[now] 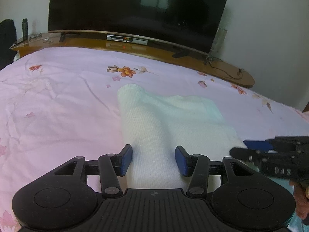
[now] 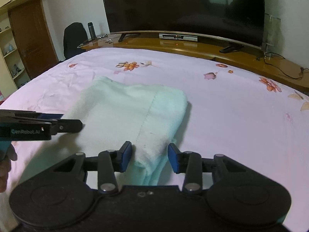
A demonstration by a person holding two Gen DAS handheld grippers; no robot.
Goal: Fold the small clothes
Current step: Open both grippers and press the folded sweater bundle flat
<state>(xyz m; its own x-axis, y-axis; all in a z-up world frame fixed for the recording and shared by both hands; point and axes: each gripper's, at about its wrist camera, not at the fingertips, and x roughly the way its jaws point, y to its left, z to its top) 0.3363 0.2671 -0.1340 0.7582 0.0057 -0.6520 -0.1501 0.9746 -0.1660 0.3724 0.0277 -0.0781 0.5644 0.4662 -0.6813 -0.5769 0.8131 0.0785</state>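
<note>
A pale mint-white knitted garment lies partly folded on the pink floral bedspread. My left gripper is open, its blue pads either side of the garment's near left part. My right gripper is open over the garment's near right edge, where layers are stacked. The right gripper also shows side-on in the left wrist view, and the left gripper shows side-on in the right wrist view.
A large dark TV stands on a wooden bench beyond the bed's far edge, with a set-top box, cables and a dark bottle. A black chair and shelves are at the left.
</note>
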